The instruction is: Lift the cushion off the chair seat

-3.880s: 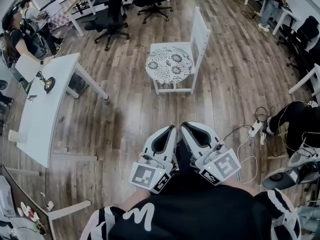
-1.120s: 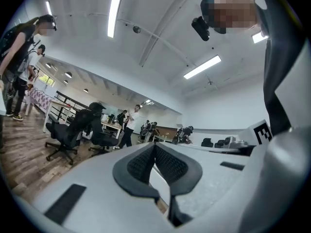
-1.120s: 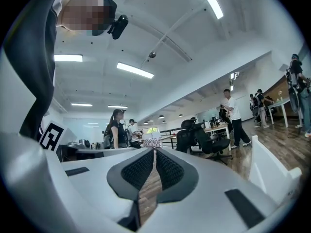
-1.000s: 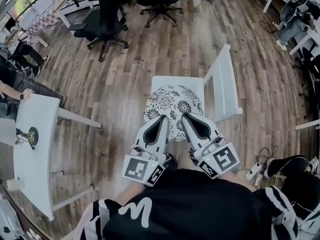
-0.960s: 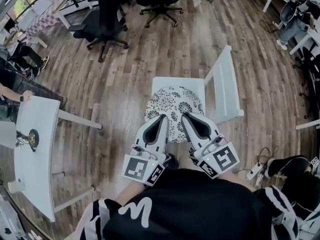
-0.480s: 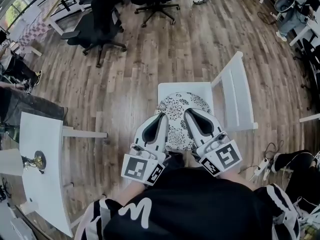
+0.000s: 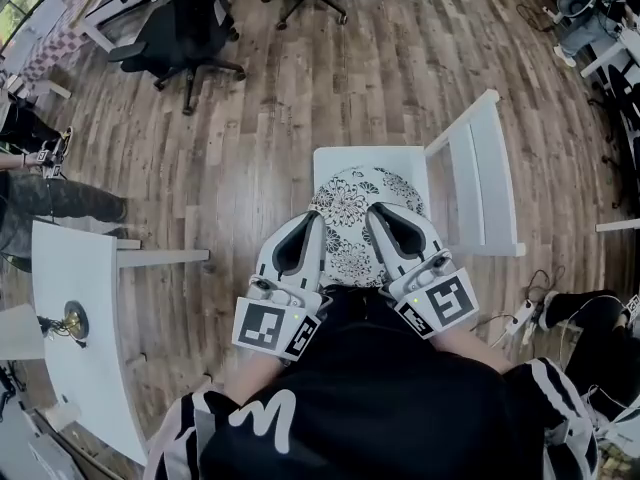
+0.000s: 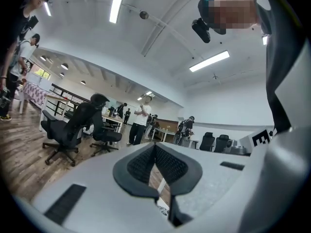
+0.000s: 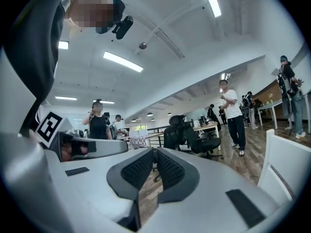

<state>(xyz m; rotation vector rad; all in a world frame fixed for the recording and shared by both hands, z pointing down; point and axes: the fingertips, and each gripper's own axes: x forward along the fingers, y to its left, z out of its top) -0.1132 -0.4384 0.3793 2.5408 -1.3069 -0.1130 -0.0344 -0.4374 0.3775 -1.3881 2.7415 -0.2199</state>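
Patterned cushion (image 7: 352, 193) flat on the seat of the white chair (image 7: 482, 173), covering most of it, out to the front edge. Left gripper (image 7: 309, 218) and right gripper (image 7: 377, 213) side by side over the cushion's front part, fingers of both closed tip to tip, holding nothing.

White letter, likely "M" (image 7: 265, 420), on black shirt (image 7: 400, 418). Left cube (image 7: 268, 328), right cube (image 7: 438, 305): square code markers only, no words.
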